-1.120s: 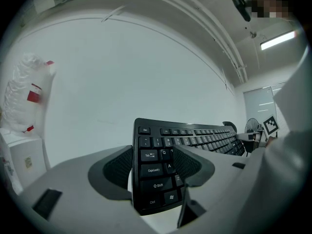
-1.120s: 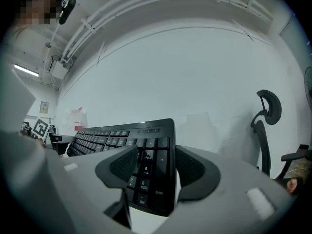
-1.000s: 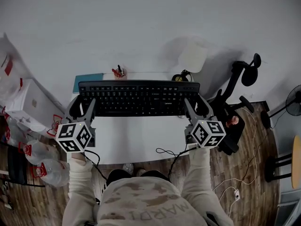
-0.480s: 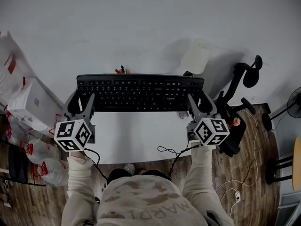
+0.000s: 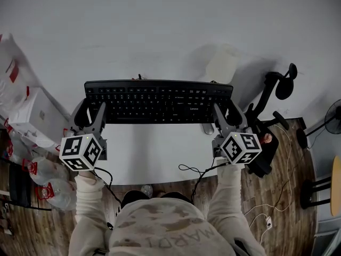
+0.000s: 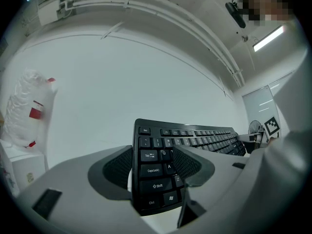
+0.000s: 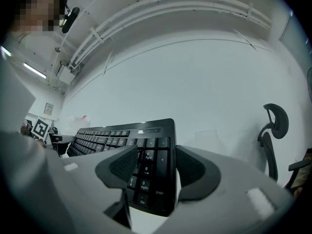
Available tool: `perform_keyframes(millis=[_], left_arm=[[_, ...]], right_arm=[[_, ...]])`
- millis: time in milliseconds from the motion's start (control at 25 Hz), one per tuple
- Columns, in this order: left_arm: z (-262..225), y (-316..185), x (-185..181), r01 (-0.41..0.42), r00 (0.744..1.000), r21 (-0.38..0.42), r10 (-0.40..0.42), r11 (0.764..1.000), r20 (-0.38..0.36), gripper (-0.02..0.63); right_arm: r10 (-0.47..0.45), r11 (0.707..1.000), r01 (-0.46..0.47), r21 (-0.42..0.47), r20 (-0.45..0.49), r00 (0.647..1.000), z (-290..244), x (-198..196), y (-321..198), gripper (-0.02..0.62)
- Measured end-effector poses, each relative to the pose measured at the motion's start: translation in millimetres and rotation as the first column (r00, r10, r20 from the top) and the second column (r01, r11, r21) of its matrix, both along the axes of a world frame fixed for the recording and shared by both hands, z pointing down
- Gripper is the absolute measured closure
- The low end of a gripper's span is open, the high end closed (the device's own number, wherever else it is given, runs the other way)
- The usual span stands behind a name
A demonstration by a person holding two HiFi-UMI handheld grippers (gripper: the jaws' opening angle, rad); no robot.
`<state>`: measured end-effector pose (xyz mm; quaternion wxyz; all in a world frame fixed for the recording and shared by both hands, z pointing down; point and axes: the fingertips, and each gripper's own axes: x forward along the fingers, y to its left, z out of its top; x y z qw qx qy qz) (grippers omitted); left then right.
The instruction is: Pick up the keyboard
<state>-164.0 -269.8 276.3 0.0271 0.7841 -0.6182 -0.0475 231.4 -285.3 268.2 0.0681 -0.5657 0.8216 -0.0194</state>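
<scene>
Nearest the person, the left claw [image 5: 88, 116] is gripping the left end of the black keyboard [image 5: 159, 101], its jaws standing wide, one over the keys and one behind the base. The right claw [image 5: 230, 116] is clamping the number-pad end the same way. The keyboard is hanging between them, raised off the white tabletop [image 5: 154, 153] and covering its far edge. Past the tabletop's far right corner, a black chair [image 5: 269, 100] is standing.

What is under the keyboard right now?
Bare white table shows beside the near edge of the keyboard. Whatever lies directly beneath is covered; only a small dark tip pokes past its far edge.
</scene>
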Motion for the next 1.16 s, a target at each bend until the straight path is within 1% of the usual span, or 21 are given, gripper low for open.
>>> perform_keyframes(millis=[280,760,1160], left_arm=[[-0.1,2.1,-0.1,0.002,1.000,0.007,-0.002,1.000,-0.008,0.345],[1.0,-1.1,-0.2,0.004,1.000,0.008,-0.004,1.000,-0.003,0.345],[1.1,0.2,0.1,0.002,1.000,0.018,-0.002,1.000,-0.002,0.345]], right_arm=[[-0.004,1.000,0.004,0.016,-0.005,1.000,-3.5,-0.3,2.1,0.342],[-0.003,1.000,0.003,0.011,-0.001,1.000,0.6,-0.3,-0.7,0.342],[-0.001,1.000,0.001,0.024,0.002,1.000,1.9,0.0,2.1,0.342]])
